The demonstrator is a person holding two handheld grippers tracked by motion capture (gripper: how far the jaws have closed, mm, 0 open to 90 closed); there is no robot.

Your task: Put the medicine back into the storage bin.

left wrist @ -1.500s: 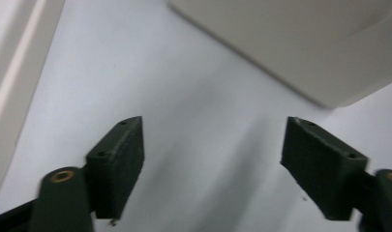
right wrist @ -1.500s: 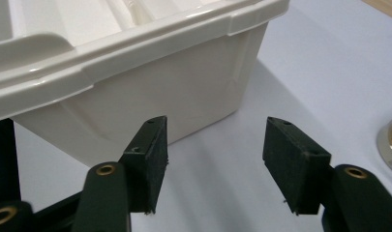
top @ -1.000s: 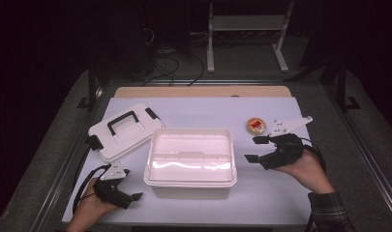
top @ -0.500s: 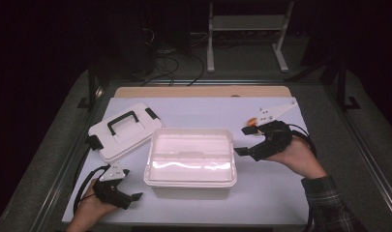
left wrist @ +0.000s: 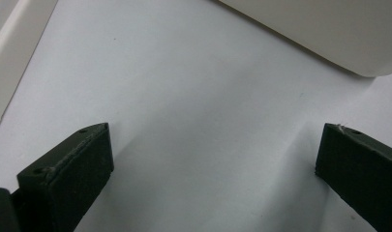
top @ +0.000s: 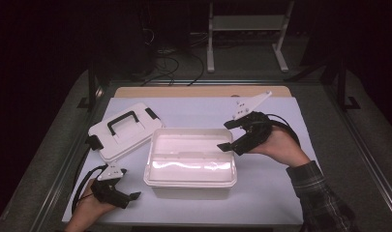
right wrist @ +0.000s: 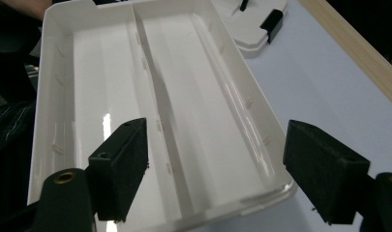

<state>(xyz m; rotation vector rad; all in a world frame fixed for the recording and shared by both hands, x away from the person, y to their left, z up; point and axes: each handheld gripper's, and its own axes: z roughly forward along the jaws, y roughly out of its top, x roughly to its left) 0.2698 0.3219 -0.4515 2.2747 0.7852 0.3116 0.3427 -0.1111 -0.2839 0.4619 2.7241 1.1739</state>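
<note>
Box [top: 189, 159], white and lidless, sits mid-table toward the near edge, a low divider running along its inside. Lid [top: 120, 129] with black handle lies flat just beyond the box's left end, near the table's [top: 280, 111] left edge. Right gripper [top: 228, 135] hovers at the box's right end, jaws wide, nothing between them. Left gripper [top: 129, 198] rests near the near-left corner, jaws wide and empty over bare surface, box corner just ahead.

The open white bin [top: 189, 162] blocks the counter's [top: 271, 183] middle; its lid [top: 123, 129] crowds the far left. Near-left corner and right side lie free.
</note>
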